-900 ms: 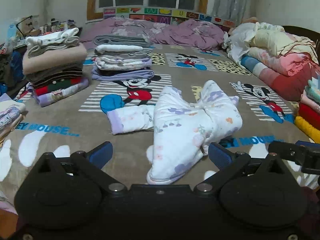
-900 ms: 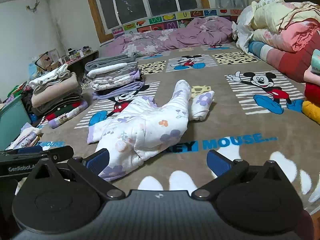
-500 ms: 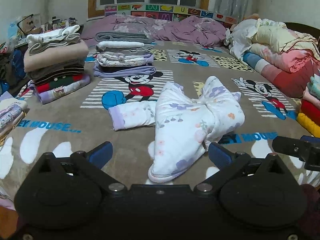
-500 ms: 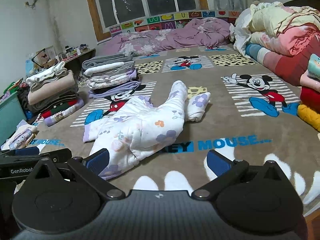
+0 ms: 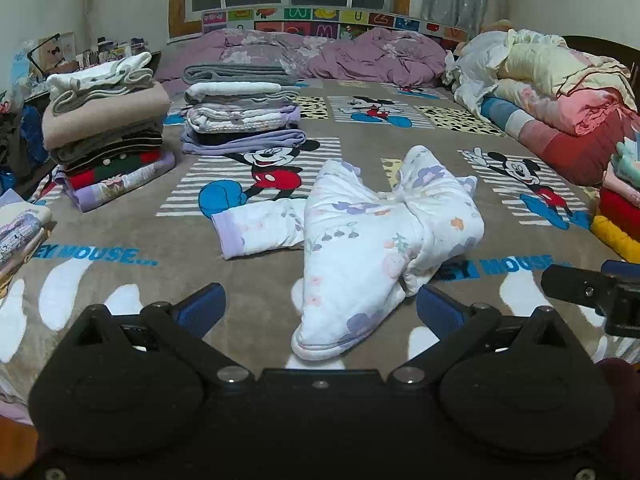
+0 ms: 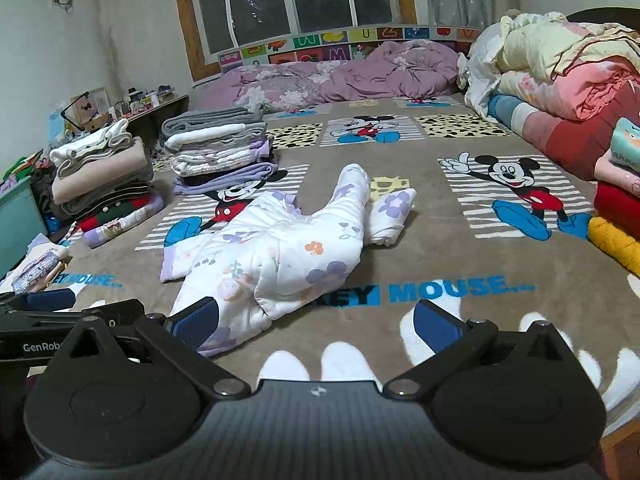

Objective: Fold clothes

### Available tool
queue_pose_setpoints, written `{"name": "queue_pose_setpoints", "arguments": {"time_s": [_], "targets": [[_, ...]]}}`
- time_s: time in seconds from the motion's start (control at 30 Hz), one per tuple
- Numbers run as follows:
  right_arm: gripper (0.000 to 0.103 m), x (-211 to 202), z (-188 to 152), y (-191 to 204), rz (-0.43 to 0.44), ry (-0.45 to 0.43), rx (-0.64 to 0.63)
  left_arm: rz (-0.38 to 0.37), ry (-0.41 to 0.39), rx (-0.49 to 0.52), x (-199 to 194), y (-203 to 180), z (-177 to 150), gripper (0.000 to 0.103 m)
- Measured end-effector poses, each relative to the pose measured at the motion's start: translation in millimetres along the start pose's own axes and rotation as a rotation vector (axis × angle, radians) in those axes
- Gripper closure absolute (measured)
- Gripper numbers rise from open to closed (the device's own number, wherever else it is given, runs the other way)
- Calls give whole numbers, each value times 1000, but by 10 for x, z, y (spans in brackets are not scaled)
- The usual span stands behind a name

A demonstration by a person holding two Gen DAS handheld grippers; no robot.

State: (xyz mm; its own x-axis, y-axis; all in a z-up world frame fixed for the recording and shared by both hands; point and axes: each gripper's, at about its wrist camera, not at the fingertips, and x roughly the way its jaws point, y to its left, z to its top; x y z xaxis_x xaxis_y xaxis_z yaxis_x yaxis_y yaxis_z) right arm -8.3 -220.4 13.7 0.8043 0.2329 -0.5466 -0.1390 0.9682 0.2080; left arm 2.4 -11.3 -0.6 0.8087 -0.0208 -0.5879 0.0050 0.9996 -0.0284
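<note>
Ahead of both spread jaws, floral garment [image 5: 372, 240] lies on blanket [image 5: 160, 280]

Black housings with round discs and triangular links are being shown on the left tool [image 5: 320, 308] and right tool [image 6: 316, 322]; blue pads [image 5: 200, 307] and silver screws [image 6: 224, 387] are being seen, white "GenRob" lettering too.

The blanket [image 6: 460, 240] carries blue capitals: the right wrist view reads "EY MOUSE..." [image 6: 436, 290] near its front edge, the first letters hidden by the garment, and a partial "MOUSE..." further left. In the left wrist view the blanket [image 5: 248, 280] shows "EY MOUSE..." at left and "MOUSE" at right. The headboard [image 6: 344, 46] has letter tiles: "W", "M", "U", "Z" can be made out. The left gripper [image 6: 60, 340] bears white "GenRob", cut off.
</note>
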Motion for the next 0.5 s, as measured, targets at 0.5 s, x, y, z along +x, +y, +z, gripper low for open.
{"name": "queue_pose_setpoints", "arguments": {"time_s": [0.5], "targets": [[0,15,-21,105,-4,5,-14,-12,4,-6,9,15,-5,0]]}}
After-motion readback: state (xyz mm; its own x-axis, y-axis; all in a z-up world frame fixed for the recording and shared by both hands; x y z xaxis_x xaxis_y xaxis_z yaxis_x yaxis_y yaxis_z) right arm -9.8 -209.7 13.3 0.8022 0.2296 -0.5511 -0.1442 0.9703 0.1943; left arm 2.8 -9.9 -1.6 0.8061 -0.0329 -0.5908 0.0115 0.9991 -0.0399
